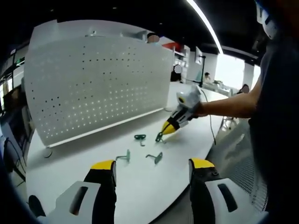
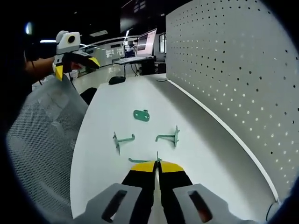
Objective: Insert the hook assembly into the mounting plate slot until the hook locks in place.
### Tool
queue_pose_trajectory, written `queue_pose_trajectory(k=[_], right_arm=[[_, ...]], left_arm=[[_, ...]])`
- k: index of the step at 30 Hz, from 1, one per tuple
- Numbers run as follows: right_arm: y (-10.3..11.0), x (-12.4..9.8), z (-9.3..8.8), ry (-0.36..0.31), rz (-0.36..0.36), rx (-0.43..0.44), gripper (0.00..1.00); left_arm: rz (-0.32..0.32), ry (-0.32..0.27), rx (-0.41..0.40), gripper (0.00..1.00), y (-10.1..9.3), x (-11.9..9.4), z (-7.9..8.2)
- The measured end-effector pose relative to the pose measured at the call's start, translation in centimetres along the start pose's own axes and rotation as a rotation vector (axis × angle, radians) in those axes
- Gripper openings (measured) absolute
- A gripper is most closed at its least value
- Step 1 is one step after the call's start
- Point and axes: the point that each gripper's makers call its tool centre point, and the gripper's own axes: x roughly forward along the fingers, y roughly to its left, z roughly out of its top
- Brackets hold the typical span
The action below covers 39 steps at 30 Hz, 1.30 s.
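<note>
A: So, from the left — what does the left gripper view give?

B: At far left the pegboard (image 1: 93, 84) stands upright on the white table (image 1: 140, 186). In front of it lie green hooks: one (image 1: 124, 156) just above the left gripper's (image 1: 153, 172) left fingertip, another (image 1: 155, 158) between the two tips and a little beyond them, and a small green plate (image 1: 140, 137) farther out. The fingers (image 1: 105, 166) are spread wide, nothing between them, hovering short of the hooks.

A: And to the right?

B: The right gripper (image 1: 164, 132) comes in from the right, held by a hand (image 1: 201, 109), nose down on the table, its tip at a fourth green hook (image 1: 159, 137) just beside the plate.

A: Does the right gripper view confirm it?

B: At upper left the left gripper shows again (image 2: 74, 58), raised, well apart from the parts. On the table (image 2: 103, 121), one hook (image 2: 122, 139) lies left of centre, the plate (image 2: 141, 115) beyond it, another hook (image 2: 169, 136) to the right, and the pegboard (image 2: 233, 70) fills the right side. At the bottom the right gripper's (image 2: 157, 167) yellow fingertips (image 2: 142, 166) are pressed together, and a thin green hook (image 2: 145, 160) lies right at their tips, its upright prong in the seam. Whether it is truly pinched or only touched, I cannot tell.
</note>
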Motion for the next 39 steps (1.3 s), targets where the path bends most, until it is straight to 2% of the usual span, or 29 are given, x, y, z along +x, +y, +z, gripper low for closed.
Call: queue_pose_trajectory(k=[9,19,24,28,39], right_arm=[[-0.3,0.0,0.8,0.007,-0.01,0.002,0.01],[-0.1,-0.8,3.4,0.001,-0.036,0.054,0.01],[0.0,-1.2,4.8,-0.008,-0.056,0.114,0.01],[0.2,-1.5,5.8,-0.019,-0.069,0.179,0.0],[2.0,-2.1,8.4,-0.037,-0.063,0.231,0.0]], left_arm=[[-0.003,-0.005,-0.003,0.64,-0.2,0.1,0.0],[-0.026,-0.027,0.001,0.63,-1.2,0.9,0.7],[-0.029,-0.045,0.006,0.62,-1.4,1.3,1.0],[-0.031,-0.07,0.017,0.58,-1.6,1.8,1.8],[-0.051,-0.124,0.094,0.5,-2.2,4.1,4.2]])
